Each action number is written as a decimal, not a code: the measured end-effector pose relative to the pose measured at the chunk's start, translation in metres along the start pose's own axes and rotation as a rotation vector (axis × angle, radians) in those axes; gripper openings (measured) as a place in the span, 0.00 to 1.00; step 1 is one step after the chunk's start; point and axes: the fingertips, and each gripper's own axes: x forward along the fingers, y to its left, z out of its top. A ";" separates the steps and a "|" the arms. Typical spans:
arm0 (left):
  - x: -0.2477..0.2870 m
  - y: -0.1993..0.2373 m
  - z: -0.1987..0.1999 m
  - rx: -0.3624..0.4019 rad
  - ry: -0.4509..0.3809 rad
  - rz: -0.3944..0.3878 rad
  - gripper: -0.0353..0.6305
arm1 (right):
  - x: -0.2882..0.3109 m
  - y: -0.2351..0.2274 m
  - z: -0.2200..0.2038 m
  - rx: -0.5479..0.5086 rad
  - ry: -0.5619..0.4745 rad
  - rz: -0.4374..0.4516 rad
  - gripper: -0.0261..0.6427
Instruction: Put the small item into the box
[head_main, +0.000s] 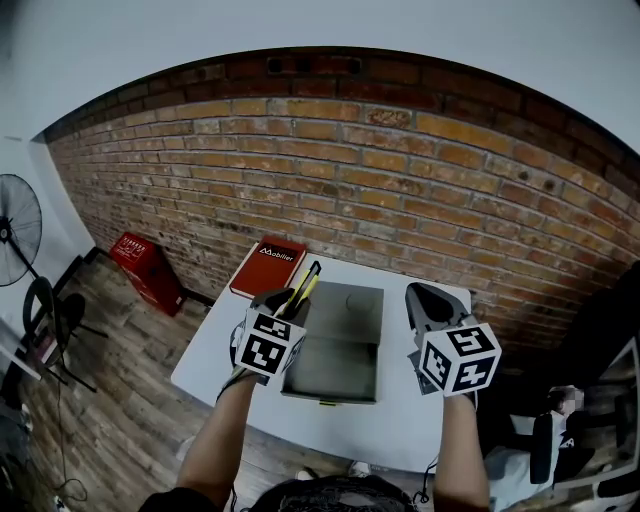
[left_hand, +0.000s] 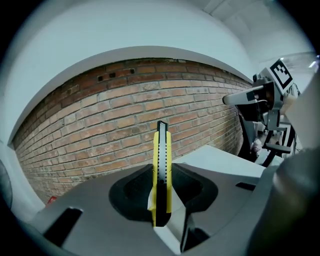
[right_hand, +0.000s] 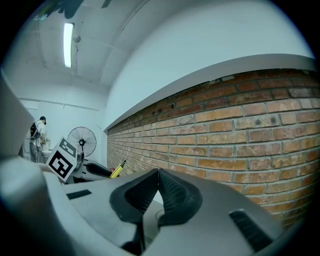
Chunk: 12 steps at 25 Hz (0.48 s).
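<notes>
A yellow and black utility knife (left_hand: 161, 170) stands upright between the jaws of my left gripper (left_hand: 161, 192), which is shut on it. In the head view the knife (head_main: 303, 286) sticks up from the left gripper (head_main: 280, 305) over the left edge of an open grey box (head_main: 340, 345) on the white table (head_main: 215, 350). My right gripper (head_main: 428, 300) hovers to the right of the box. Its jaws meet at the tips with nothing between them (right_hand: 157, 175). From the right gripper view the knife (right_hand: 118, 170) shows far left.
A red book (head_main: 268, 266) lies at the table's back left corner. A brick wall (head_main: 400, 190) runs behind the table. On the floor at left stand a red crate (head_main: 147, 268) and a fan (head_main: 18, 225). A person stands far off in the right gripper view.
</notes>
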 end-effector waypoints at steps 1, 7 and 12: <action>0.002 -0.002 -0.001 0.017 0.012 -0.013 0.25 | 0.000 -0.001 0.000 0.000 0.001 0.000 0.07; 0.010 -0.020 -0.008 0.200 0.087 -0.101 0.25 | 0.001 0.001 -0.006 -0.005 0.015 0.008 0.07; 0.018 -0.035 -0.025 0.266 0.155 -0.186 0.25 | 0.003 0.000 -0.010 0.001 0.015 0.011 0.07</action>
